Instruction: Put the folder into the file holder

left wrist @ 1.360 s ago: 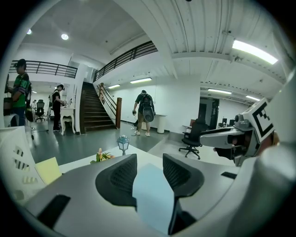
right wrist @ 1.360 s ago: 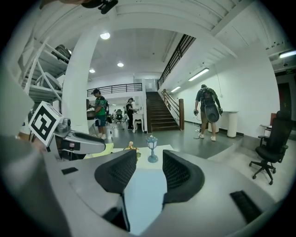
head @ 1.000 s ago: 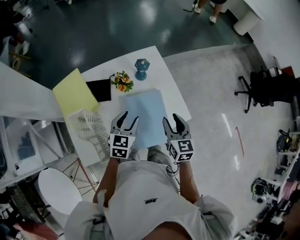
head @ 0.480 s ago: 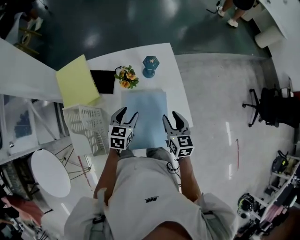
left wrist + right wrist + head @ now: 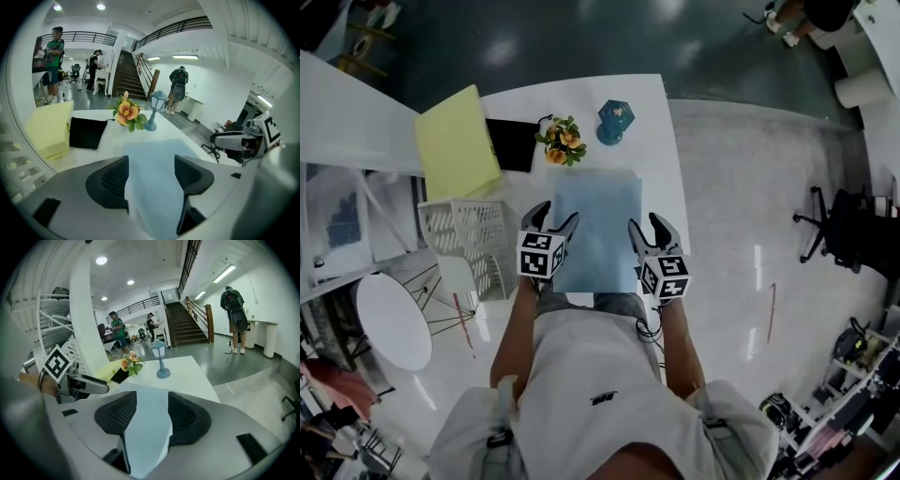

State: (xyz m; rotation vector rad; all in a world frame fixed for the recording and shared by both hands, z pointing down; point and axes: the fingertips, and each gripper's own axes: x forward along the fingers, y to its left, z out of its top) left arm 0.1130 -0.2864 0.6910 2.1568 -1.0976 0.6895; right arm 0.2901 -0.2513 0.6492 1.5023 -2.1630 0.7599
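Folder (image 5: 598, 225), pale blue, lies flat on the white table (image 5: 652, 122) straight ahead of us, its long axis running from 6 to 12 o'clock in the head view, its short near edge toward our body. Our left gripper (image 5: 558, 214) hovers at the near left corner and our right gripper (image 5: 645, 223) at the near right corner, so the sheet stretches away toward 12 o'clock from both.

Both sets of jaws have just been opening. In each gripper view they stand apart, the left wider than the right, with the blue surface showing through the gap and no pad pressing on it. Nothing is held.

The white mesh file holder (image 5: 469, 244) sits at about 9 o'clock from the folder, by the table's left edge, just outboard of our left gripper. We cannot tell whether it stands on the table or beside it.

We judge the left hand the nearer one. The folder would have to travel toward 9 o'clock and be stood on edge to drop in.
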